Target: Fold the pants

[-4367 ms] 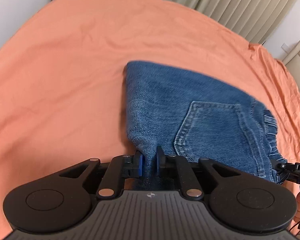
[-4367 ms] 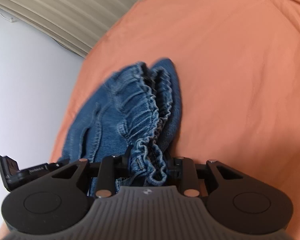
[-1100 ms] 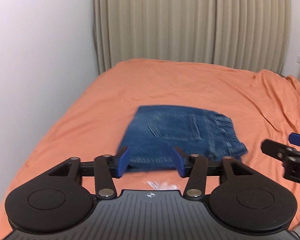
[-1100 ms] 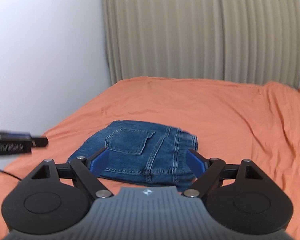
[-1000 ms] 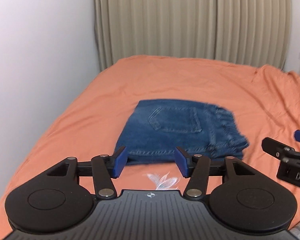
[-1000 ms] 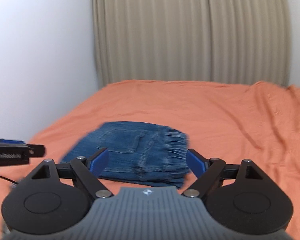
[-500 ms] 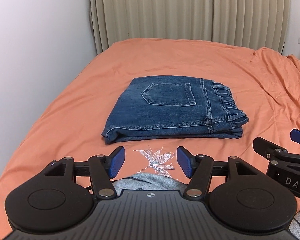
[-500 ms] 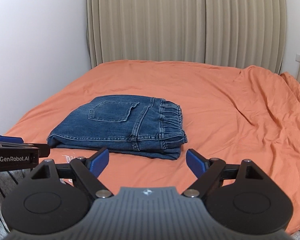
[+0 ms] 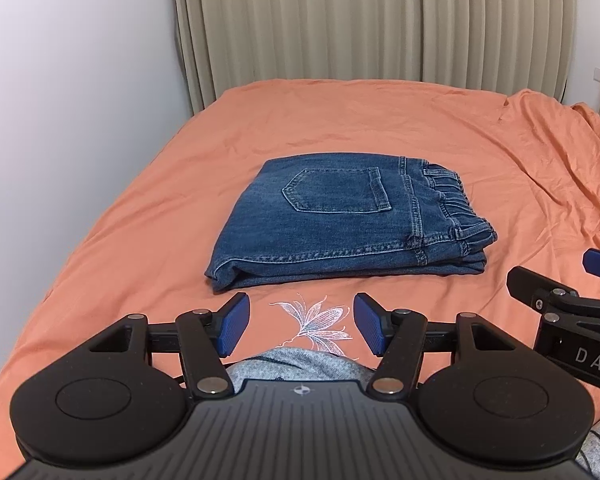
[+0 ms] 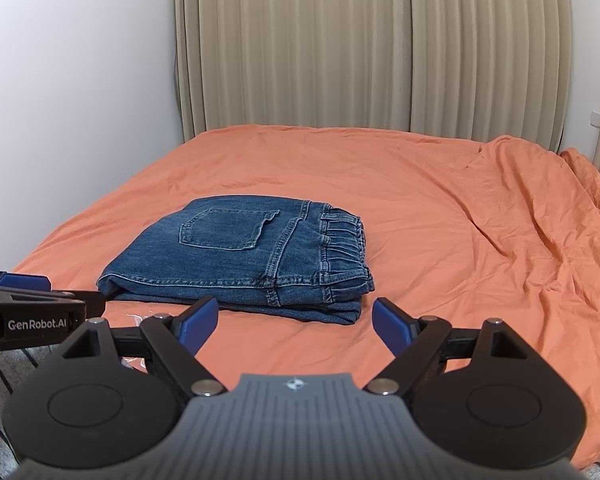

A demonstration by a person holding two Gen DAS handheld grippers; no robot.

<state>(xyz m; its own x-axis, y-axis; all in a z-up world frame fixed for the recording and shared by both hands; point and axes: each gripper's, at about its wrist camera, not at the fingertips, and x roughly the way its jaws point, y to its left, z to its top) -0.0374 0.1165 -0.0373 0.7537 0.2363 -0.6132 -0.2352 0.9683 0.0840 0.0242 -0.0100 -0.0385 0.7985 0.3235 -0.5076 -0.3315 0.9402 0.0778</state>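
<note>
step: fold looking done, pants (image 9: 340,220) lying stacked on bed (image 9: 460,128) | left gripper (image 9: 296,326) and right gripper (image 10: 294,320) hovering near pants, jaws wide apart, gripping nothing | next: likely nothing, maybe squaring edges

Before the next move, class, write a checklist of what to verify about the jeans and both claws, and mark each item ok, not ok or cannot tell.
1. Jeans folded into a flat stack: ok.
2. Jeans lying on the sheet, away from its edges: ok.
3. Left claw open, holding nothing: ok.
4. Right claw open, holding nothing: ok.
5. Both claws apart from the jeans: ok.
6. Layers underneath lined up: cannot tell.
</note>
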